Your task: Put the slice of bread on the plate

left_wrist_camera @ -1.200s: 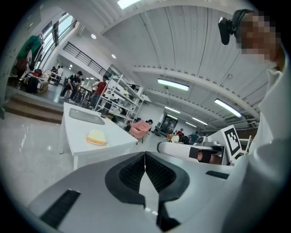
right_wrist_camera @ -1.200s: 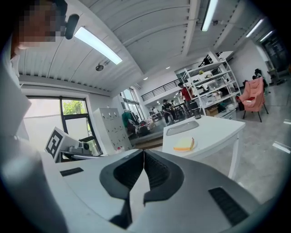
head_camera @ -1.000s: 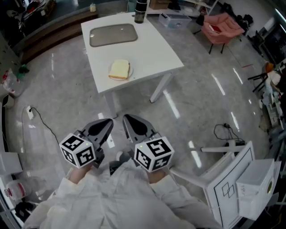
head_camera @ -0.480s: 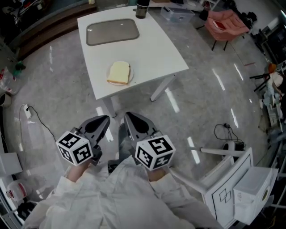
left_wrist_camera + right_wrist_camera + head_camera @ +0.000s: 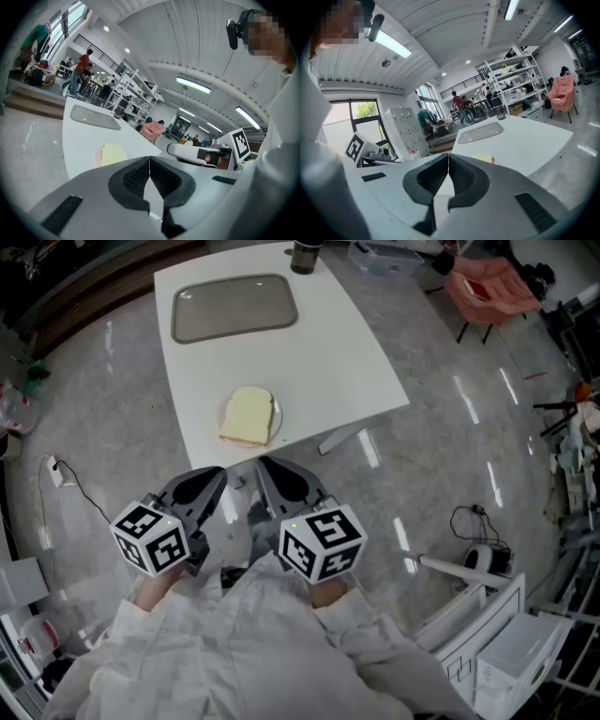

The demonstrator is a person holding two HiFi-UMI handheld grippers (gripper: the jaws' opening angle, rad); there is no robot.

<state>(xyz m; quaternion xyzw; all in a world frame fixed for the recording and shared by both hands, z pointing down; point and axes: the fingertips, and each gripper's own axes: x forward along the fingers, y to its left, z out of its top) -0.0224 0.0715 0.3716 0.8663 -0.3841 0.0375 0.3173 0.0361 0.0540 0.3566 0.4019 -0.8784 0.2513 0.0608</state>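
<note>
Dark cup point(image 5: 306, 254) cropped by the top edge; plate point(image 5: 277, 410) mostly under the bread slice point(image 5: 247, 415)

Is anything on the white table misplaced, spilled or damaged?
Nothing stands out. The pale bread slice lies flat on the small round plate, near the front edge of the white table. No spill shows.

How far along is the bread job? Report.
Done: the slice of bread lies on the plate, near the table edge closest to the person. In hand: nothing; the left gripper and right gripper are shut and empty, short of the table. Left: nothing visible.
</note>
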